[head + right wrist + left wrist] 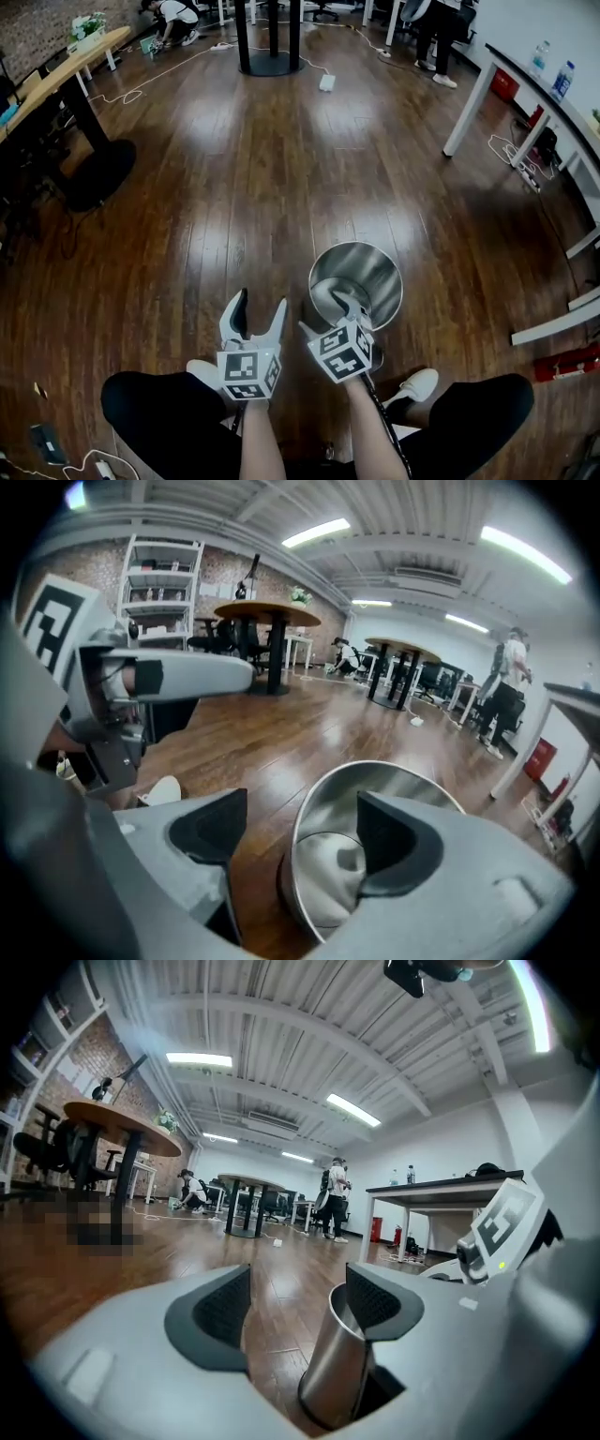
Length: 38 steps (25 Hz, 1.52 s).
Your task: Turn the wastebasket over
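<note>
Head view: the wastebasket (356, 279) stands upright on the wooden floor (281, 187), mouth up, at about 5 o'clock from the middle of the frame, just ahead of the person's knees. It is round, of shiny bare metal, and wider at the rim than at the base. The right gripper (330, 317) reaches it from 7 o'clock, one jaw over the near rim and the other outside it. The left gripper (253, 321) is at the basket's 9 o'clock, just beside it, jaws spread and nothing between them.

Left gripper view: the left gripper (300, 1302) has its jaws wide apart with only floor in the gap. The wastebasket (333, 1372) shows as a smooth steel wall at 5 o'clock, partly behind the right-hand jaw. The right gripper (497, 1232) shows at 3 o'clock.

Right gripper view: the right gripper (300, 841) is spread wide, astride the near rim, one jaw outside and one over the open mouth, not pinching it. The wastebasket (328, 874) shows a mirror-bright inside and a pale round bottom. The left gripper (159, 677) lies at 10 o'clock.
</note>
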Each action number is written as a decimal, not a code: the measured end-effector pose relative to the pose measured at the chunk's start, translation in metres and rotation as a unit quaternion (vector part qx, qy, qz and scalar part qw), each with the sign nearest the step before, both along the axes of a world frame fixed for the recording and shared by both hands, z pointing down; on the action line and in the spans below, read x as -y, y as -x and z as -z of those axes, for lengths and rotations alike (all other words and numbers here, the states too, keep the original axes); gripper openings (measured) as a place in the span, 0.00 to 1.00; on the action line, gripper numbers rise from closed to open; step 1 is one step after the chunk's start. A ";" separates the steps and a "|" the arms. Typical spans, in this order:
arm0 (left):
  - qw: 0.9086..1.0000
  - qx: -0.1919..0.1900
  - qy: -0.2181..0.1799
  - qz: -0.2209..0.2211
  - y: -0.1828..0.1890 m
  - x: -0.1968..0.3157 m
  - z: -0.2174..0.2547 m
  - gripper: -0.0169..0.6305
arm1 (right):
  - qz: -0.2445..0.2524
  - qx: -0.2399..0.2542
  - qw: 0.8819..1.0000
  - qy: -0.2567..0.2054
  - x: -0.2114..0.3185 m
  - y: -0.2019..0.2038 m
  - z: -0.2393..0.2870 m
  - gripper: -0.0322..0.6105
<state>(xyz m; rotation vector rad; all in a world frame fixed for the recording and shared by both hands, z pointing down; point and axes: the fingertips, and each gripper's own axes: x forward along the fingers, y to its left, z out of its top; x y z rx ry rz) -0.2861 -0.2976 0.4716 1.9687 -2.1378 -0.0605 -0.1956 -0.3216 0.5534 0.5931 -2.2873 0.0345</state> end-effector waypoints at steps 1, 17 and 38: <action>1.000 -0.004 0.003 0.002 0.002 -0.001 -0.003 0.56 | 0.007 -0.019 1.000 0.001 0.001 0.006 -0.007 0.60; 0.999 -0.033 0.002 0.014 0.018 -0.006 -0.011 0.55 | 0.035 -0.076 0.993 0.082 0.000 0.014 -0.048 0.11; 1.000 -0.023 0.016 -0.002 -0.004 0.000 -0.011 0.50 | 0.056 0.261 0.955 0.129 0.013 -0.046 0.043 0.13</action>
